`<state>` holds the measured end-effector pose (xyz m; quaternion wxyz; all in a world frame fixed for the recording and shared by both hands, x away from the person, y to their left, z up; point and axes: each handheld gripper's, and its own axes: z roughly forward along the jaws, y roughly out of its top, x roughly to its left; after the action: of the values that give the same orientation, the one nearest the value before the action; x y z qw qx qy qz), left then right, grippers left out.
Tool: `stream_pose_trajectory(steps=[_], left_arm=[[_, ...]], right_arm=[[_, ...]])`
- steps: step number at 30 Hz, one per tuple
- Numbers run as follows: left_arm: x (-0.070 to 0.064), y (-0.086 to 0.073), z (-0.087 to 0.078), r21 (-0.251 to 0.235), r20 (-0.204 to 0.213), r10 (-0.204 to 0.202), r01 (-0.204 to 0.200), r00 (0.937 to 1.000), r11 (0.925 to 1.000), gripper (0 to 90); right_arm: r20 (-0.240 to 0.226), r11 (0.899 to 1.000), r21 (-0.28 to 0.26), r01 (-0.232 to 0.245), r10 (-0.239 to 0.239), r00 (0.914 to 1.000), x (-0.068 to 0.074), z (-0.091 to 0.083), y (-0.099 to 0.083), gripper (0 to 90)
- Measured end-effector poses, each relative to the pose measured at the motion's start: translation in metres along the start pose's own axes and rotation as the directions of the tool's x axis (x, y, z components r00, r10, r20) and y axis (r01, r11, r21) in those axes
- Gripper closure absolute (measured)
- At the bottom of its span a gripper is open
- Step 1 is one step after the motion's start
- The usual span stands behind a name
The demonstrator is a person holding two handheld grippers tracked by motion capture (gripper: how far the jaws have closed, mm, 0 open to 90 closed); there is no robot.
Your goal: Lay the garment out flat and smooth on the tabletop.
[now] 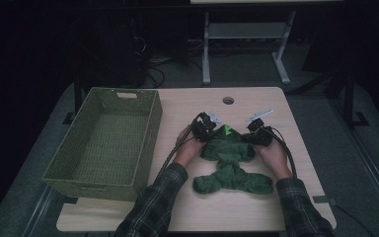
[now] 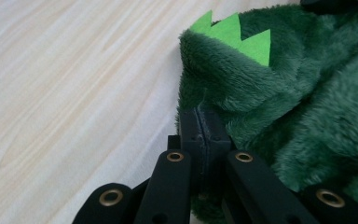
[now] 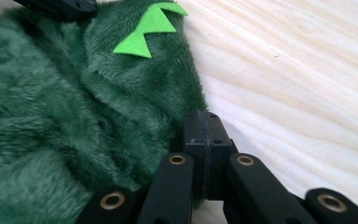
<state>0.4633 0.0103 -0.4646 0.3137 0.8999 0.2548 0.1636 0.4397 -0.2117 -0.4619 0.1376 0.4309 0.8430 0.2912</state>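
Fuzzy plush green garment point(image 1: 228, 153), pale wood-grain table point(image 1: 256, 103), woven basket point(image 1: 108, 143)

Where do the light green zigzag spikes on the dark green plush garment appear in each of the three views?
High view: the spikes sit at the garment's far edge, mid-table, between the two hand-held grippers.
Left gripper view: spikes at top, right of centre.
Right gripper view: spikes at top, left of centre.
Shared landmark: the pale wooden table.

Basket point(image 1: 103, 143) left of garment point(image 1: 229, 163)
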Motion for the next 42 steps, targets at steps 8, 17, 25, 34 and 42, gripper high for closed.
stream_pose_trajectory(steps=[8,17,25,34,42], left_arm=[[0.005,0.007,-0.019,-0.084,0.066,-0.053,0.058,0.9964,0.9948,81.4],[0.000,0.006,-0.051,-0.118,0.129,-0.077,0.093,0.9887,0.9886,68.5],[-0.011,-0.018,-0.081,-0.151,0.155,-0.084,0.107,0.9844,0.9827,53.1],[-0.027,-0.056,-0.109,-0.146,0.138,-0.094,0.114,0.9859,0.9826,37.6],[-0.046,-0.090,-0.128,-0.141,0.114,-0.124,0.139,0.9857,0.9802,26.0]], right_arm=[[0.004,0.999,-0.053,-0.006,0.006,1.0000,0.001,-0.015,0.005,85.8],[-0.027,0.993,-0.111,-0.040,0.038,0.9989,0.005,-0.043,0.005,62.3],[-0.081,0.983,-0.162,-0.081,0.069,0.9943,0.012,-0.066,-0.003,55.3],[-0.088,0.979,-0.200,-0.048,0.031,0.9956,0.037,-0.079,-0.010,51.4],[-0.093,0.978,-0.207,-0.002,-0.018,0.9955,0.062,-0.082,-0.019,51.6]])
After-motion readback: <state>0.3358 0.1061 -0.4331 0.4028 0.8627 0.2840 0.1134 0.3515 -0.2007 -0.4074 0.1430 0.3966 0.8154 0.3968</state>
